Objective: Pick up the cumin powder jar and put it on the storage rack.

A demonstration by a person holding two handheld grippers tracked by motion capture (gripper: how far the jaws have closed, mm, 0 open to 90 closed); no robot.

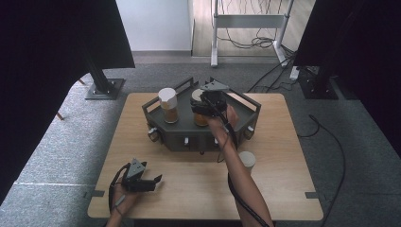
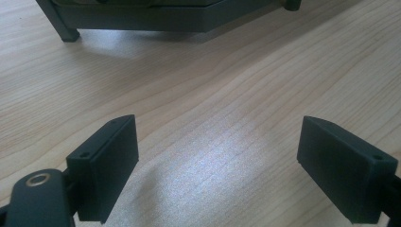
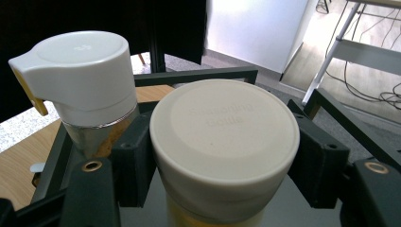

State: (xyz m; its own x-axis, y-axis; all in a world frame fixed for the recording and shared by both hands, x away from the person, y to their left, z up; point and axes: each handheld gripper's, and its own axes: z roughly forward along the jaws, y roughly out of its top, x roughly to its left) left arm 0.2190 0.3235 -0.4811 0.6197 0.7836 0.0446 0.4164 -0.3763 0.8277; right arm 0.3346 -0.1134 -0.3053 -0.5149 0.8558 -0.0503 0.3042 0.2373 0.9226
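A dark grey rack (image 1: 179, 138) stands at the far middle of the wooden table (image 1: 189, 189). Two jars of orange-brown spice stand in it. The left jar (image 1: 168, 105) has a white lid with a pour spout (image 3: 80, 71). The right jar (image 1: 198, 116) carries a round cream lid (image 3: 224, 118), and my right gripper (image 1: 201, 105) is shut on that lid from above, one jaw on each side (image 3: 222, 156). My left gripper (image 1: 156, 182) lies at the table's front left, open, with only bare wood between its jaws (image 2: 217, 156).
A third jar with a cream lid (image 1: 247, 160) stands on the table right of my right forearm, just in front of the rack. The rack's front wall (image 2: 142, 19) lies ahead of the left gripper. Black stands and cables surround the table.
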